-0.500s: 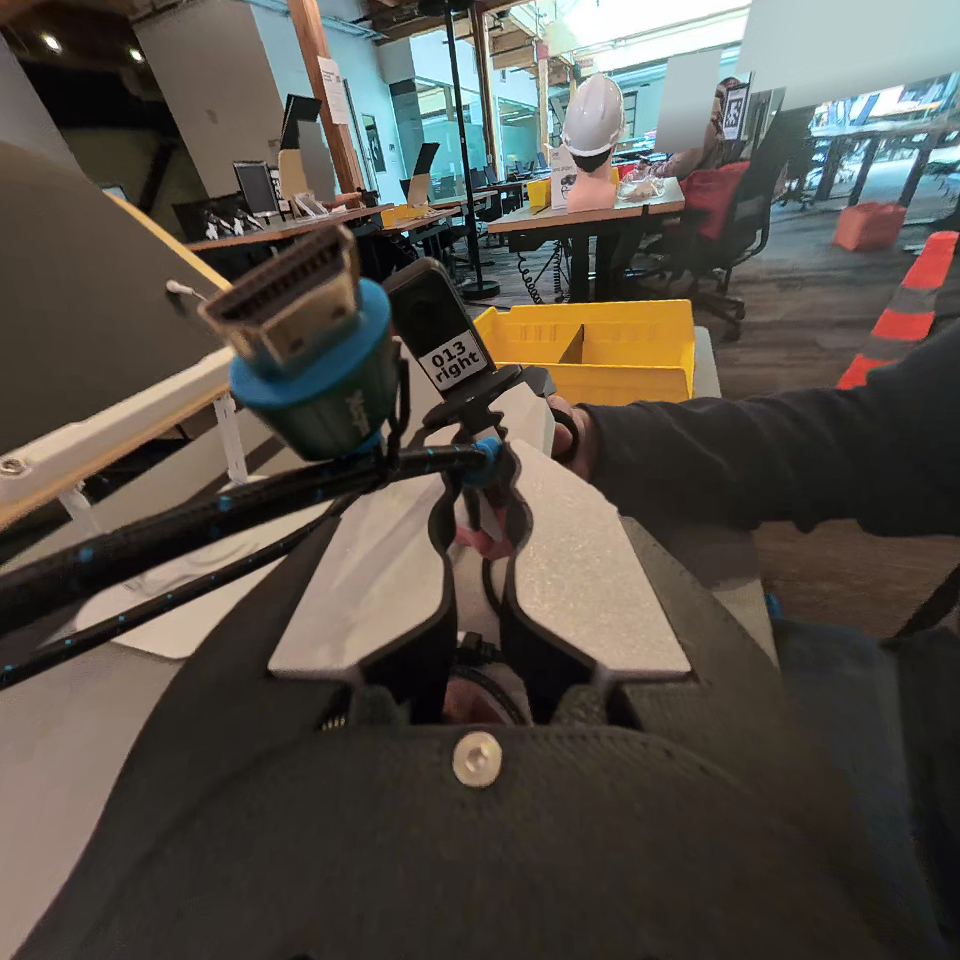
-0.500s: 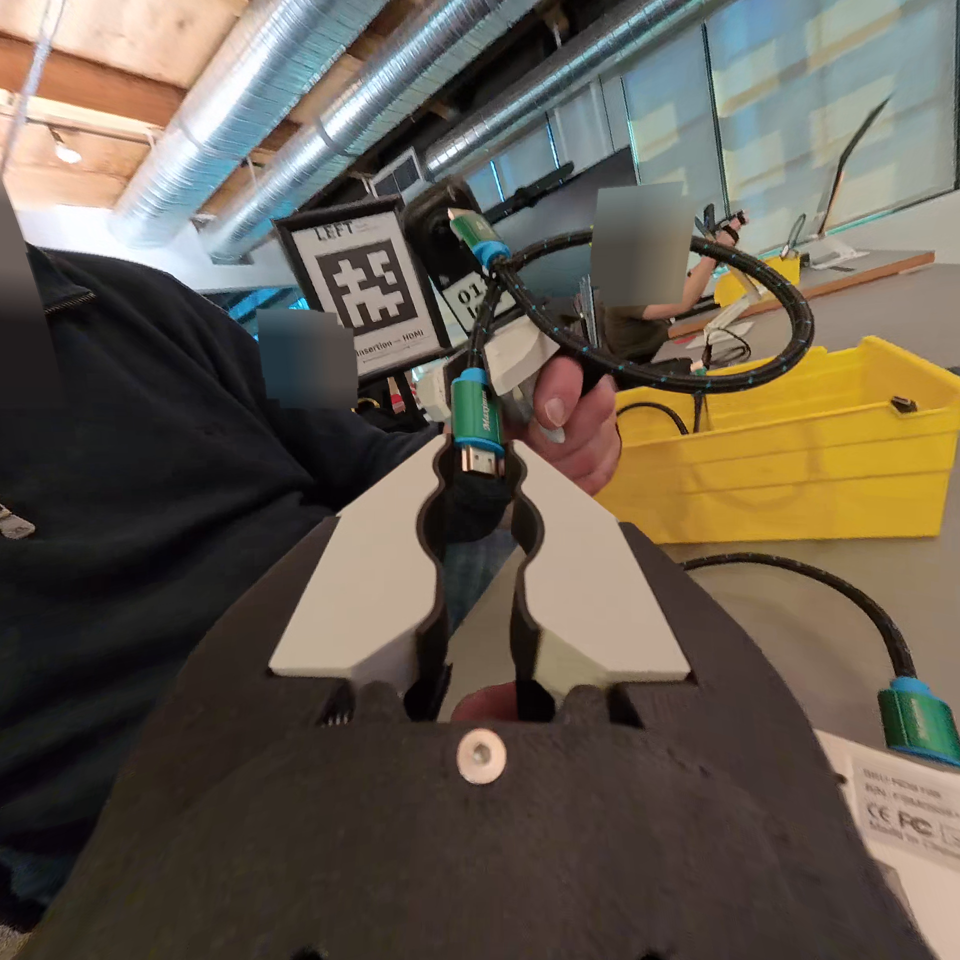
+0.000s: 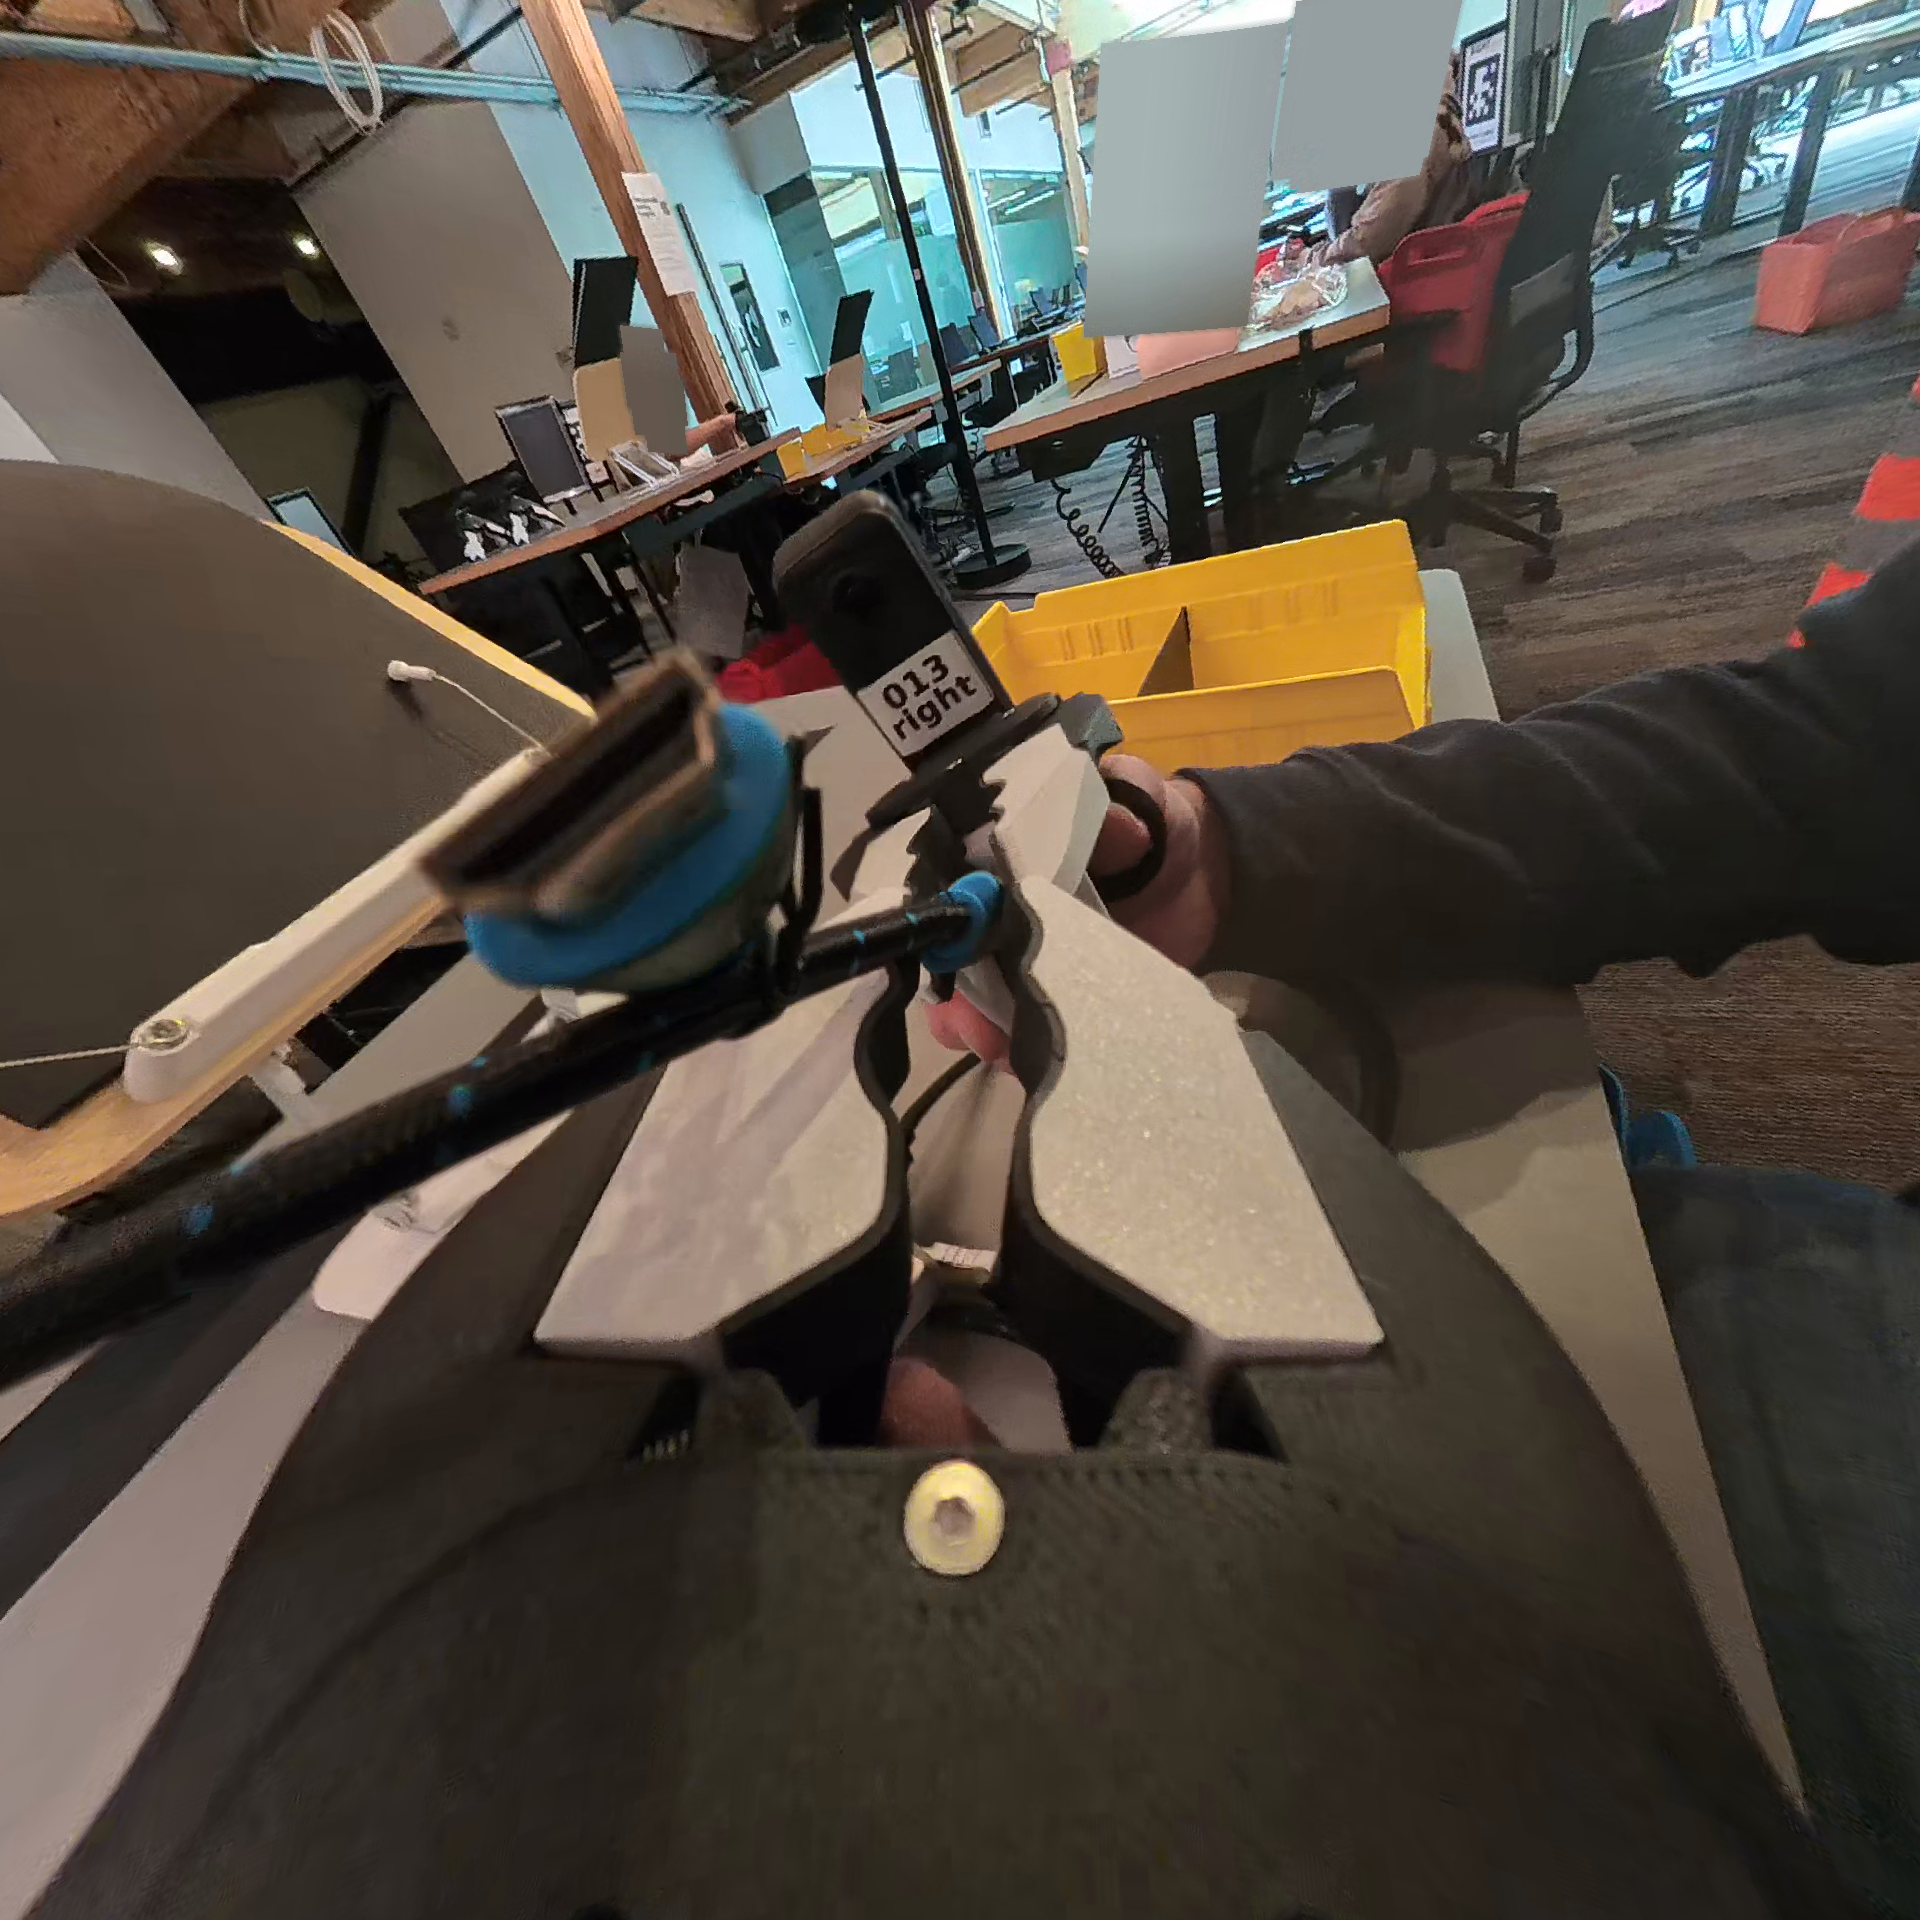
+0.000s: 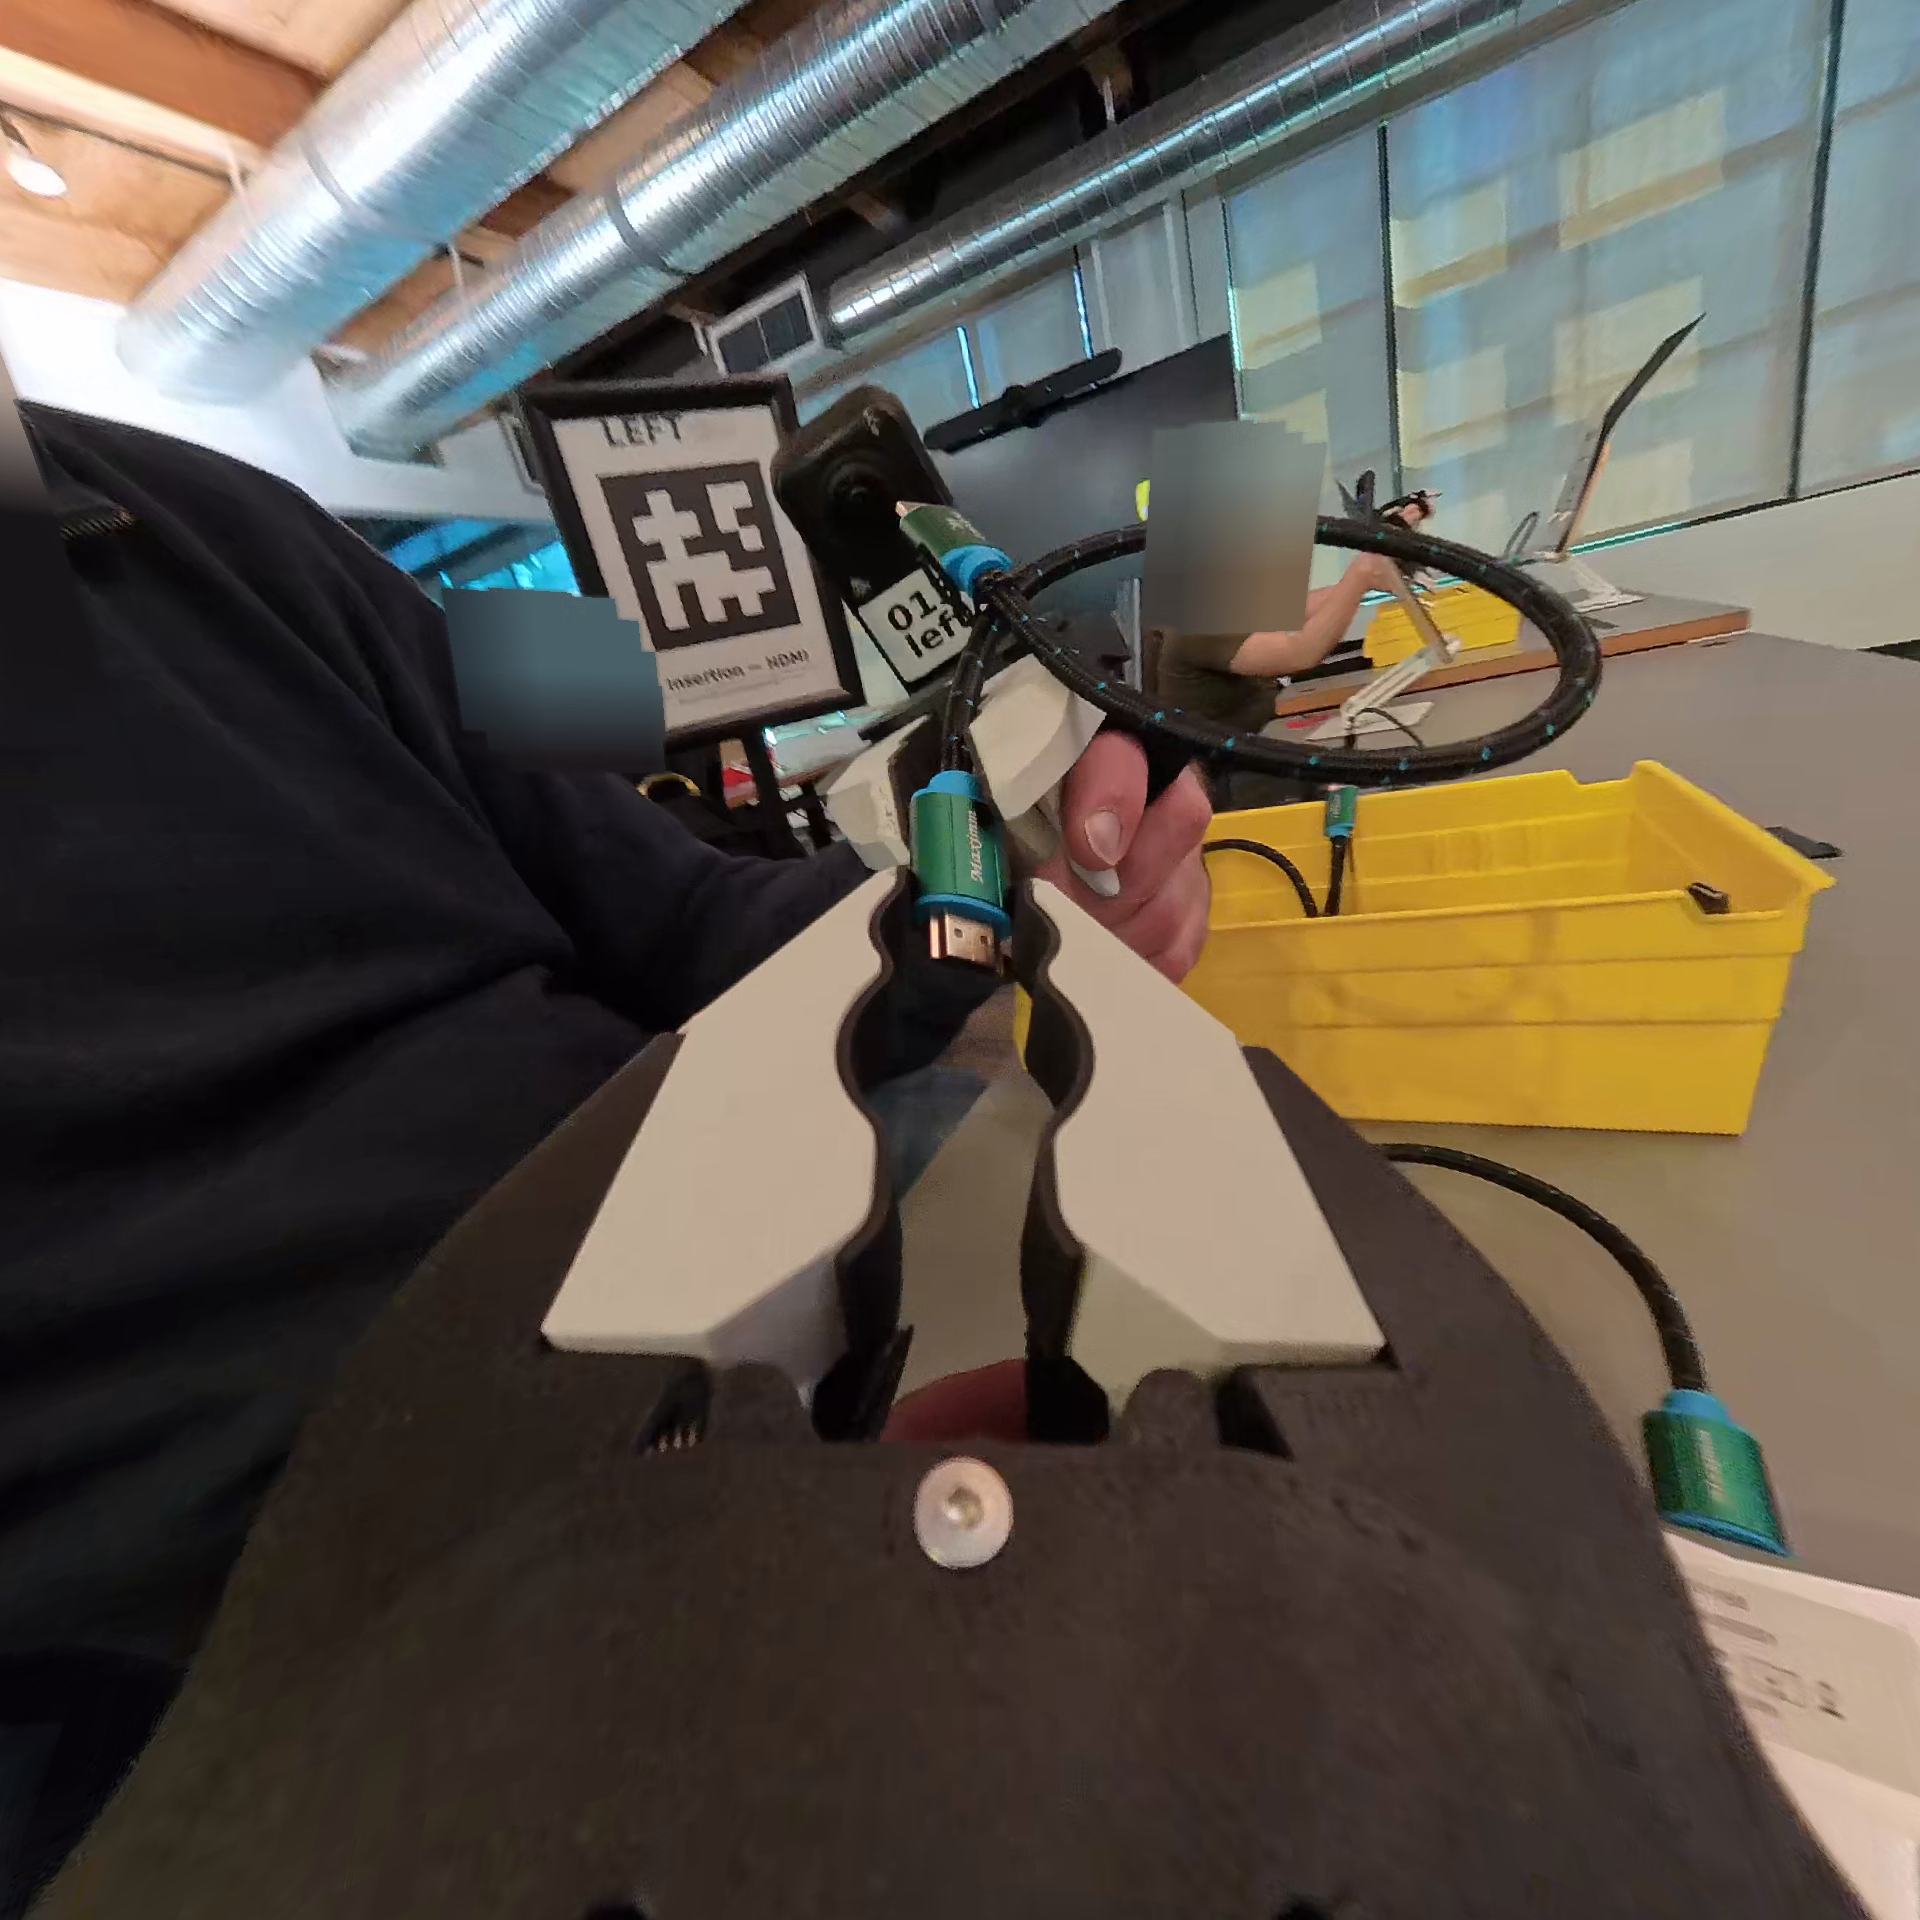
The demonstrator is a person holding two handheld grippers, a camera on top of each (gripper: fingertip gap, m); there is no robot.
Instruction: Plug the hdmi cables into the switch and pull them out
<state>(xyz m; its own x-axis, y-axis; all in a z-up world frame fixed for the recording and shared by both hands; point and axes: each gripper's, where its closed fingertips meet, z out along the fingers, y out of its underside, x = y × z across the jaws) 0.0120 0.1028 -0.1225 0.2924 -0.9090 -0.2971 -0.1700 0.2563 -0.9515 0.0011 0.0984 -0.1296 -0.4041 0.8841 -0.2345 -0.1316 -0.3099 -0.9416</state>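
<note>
Barely any change from half a second back: loose plug (image 3: pixel 582 821) of the coiled hdmi cable (image 3: pixel 520 1081) drooped a touch lower past the left camera, working plug (image 4: pixel 958 862) tipped slightly, nothing else. So no real progress, still mid hand-off, nothing plugged in, and no switch anywhere in either view. Left claw (image 3: pixel 961 966) nearly closed, pinching the braided cable right behind the working plug's blue collar, up in the air on the near side of the yellow bin (image 4: pixel 1507 997). Right claw (image 4: pixel 966 914) facing it with a narrow gap, green plug body sitting right between the tips, metal end pointing back toward the right camera. Can't tell if actually biting on the plug or just bracketing it, too foreshortened. Rest of the cable looping out above the yellow bin. Second cable (image 4: pixel 1621 1257) lying on the surface (image 4: pixel 1818 1143) just in front of the yellow bin, untouched, plus another plug poking up inside the bin. Probably needs a firm right-side grip before heading for any port.
</note>
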